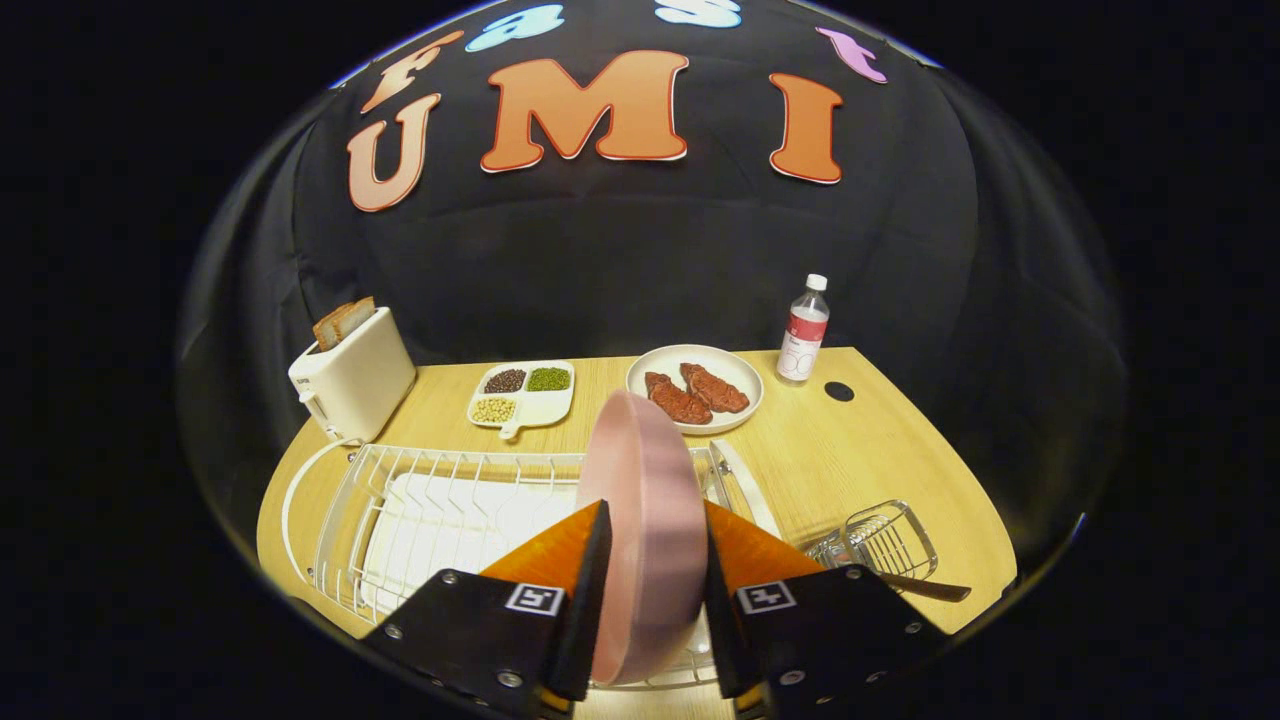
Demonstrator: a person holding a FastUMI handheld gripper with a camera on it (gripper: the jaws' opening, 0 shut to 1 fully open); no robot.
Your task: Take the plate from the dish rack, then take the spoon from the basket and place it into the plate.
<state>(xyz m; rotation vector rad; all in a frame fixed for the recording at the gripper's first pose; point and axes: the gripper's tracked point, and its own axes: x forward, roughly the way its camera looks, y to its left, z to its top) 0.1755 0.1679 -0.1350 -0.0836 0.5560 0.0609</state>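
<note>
Plate [640, 520], pink and round, stands on edge between the two fingers of the gripper [652, 590], and both black finger pads press on its faces, so the jaws are closed onto it at about the plate's thickness. It sits over the right end of the white wire rack [420, 510], its lower rim down among the rack's wires; whether it rests on the rack or hangs clear of it cannot be told. The rack lies on a light wooden table [860, 450], with a white tray showing under its wires. Right of the fingers, near the table's near edge, is a small wire basket [885, 540], and the spoon [925, 585] lies with its brown handle sticking out of the basket toward the right. Beyond the rack, at the back of the table, a white toaster [355, 385] with bread in its slot stands at the left, a divided dish [525, 395] with beans and grains in its compartments is next to it, then a white dish [697, 388] with two pieces of meat, just behind the pink plate's top edge, and a clear bottle [805, 335] with a white cap stands upright to the right of that
</note>
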